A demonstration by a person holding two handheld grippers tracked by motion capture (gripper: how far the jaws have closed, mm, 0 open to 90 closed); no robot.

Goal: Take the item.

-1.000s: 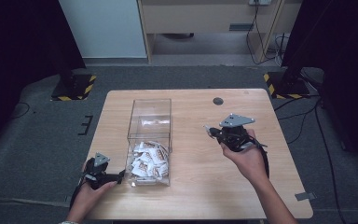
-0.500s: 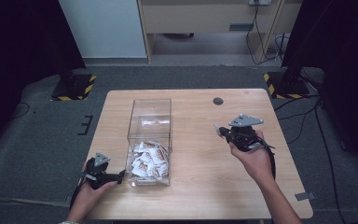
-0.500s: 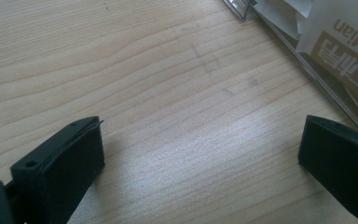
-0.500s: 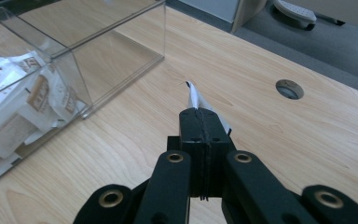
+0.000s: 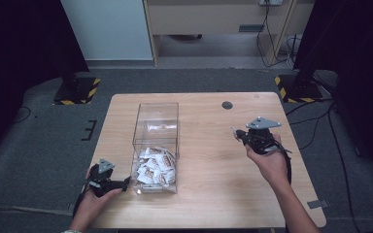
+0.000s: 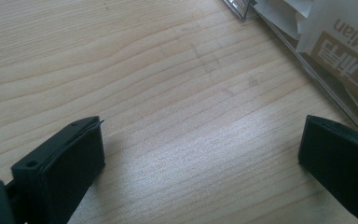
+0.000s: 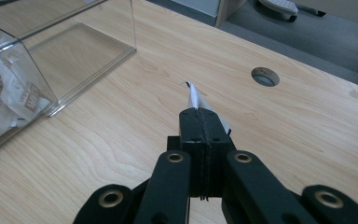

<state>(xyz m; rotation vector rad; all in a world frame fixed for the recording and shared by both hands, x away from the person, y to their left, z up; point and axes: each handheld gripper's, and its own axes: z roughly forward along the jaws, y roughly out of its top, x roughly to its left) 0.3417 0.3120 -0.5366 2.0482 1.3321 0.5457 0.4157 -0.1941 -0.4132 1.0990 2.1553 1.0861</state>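
A clear plastic box [image 5: 158, 121] stands left of the table's middle, its near end holding several white sachets [image 5: 153, 166] with brown print. My right gripper [image 5: 238, 134] hovers over the right half of the table, shut on a white sachet [image 7: 195, 99] whose corner sticks out past the jaw tips. In the right gripper view the gripper [image 7: 199, 112] points toward the box [image 7: 74, 51]. My left gripper [image 5: 123, 182] rests low by the box's near left corner. Its jaws [image 6: 200, 154] stand wide open over bare wood, with the box wall and sachets [image 6: 340, 42] just beyond.
A round cable hole [image 5: 227, 105] sits in the wooden table [image 5: 209, 194] near the far edge, also seen beyond my right gripper as the hole [image 7: 265, 76]. The box's far half holds a lone sachet. Dark stands and cables surround the table on grey carpet.
My right gripper has moved to the right and slightly lower, away from the box, carrying the white sachet. The left gripper has stayed where it was.
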